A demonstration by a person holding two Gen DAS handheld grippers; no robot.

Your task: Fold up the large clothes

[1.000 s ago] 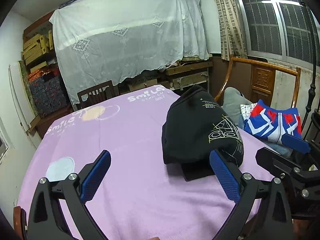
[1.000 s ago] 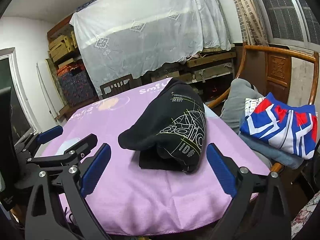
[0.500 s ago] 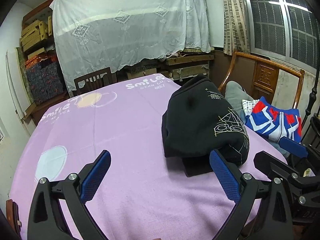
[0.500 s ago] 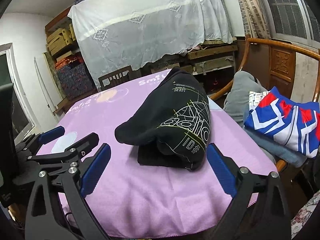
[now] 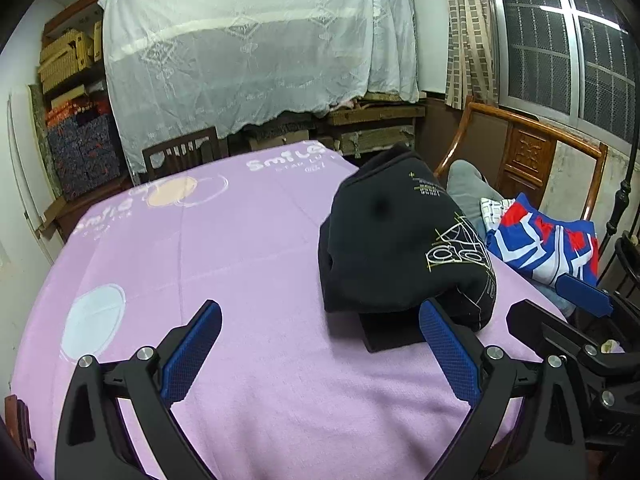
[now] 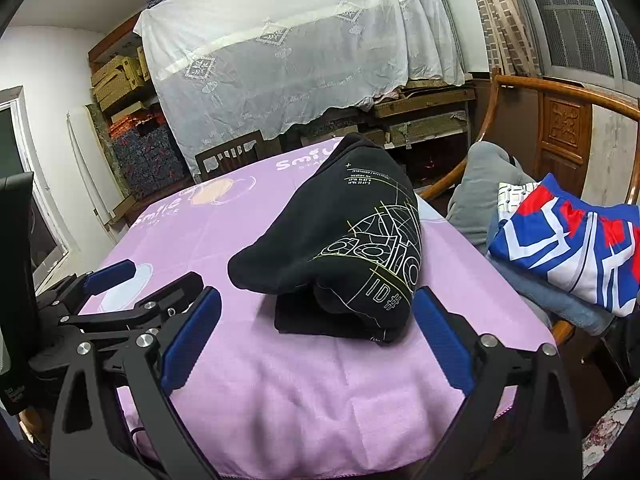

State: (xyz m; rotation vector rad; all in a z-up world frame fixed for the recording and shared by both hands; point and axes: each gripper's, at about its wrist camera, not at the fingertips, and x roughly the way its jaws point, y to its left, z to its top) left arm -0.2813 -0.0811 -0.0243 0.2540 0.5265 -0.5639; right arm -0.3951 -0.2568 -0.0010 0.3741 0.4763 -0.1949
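Left gripper [image 5: 320, 344] and right gripper [image 6: 316, 328] are both hovering over the near edge of the table, jaws spread wide and holding nothing. The black sweatshirt [image 6: 344, 240] is lying in a bulky, loosely folded heap on the purple tablecloth [image 5: 240, 264], toward the right side of the table and close to its edge, with a flat dark layer showing beneath the bundle at the near end.

Likely hazards, as judgement: the heap is thick and rounded, so a pinch taken on the top layer alone may be lifting only that layer and letting the fold slump open. A pull toward the right edge could be dragging the sweatshirt, or the tablecloth with it, off the table toward the wooden chair [image 6: 560, 92].

The right wrist view is showing the printed lettering low on the front of the sweatshirt and the stack of folded clothes [image 6: 568, 244] on the chair in full. The left wrist view is showing more of the bare tablecloth to the left, and the right gripper [image 5: 576, 312] beside the sweatshirt.
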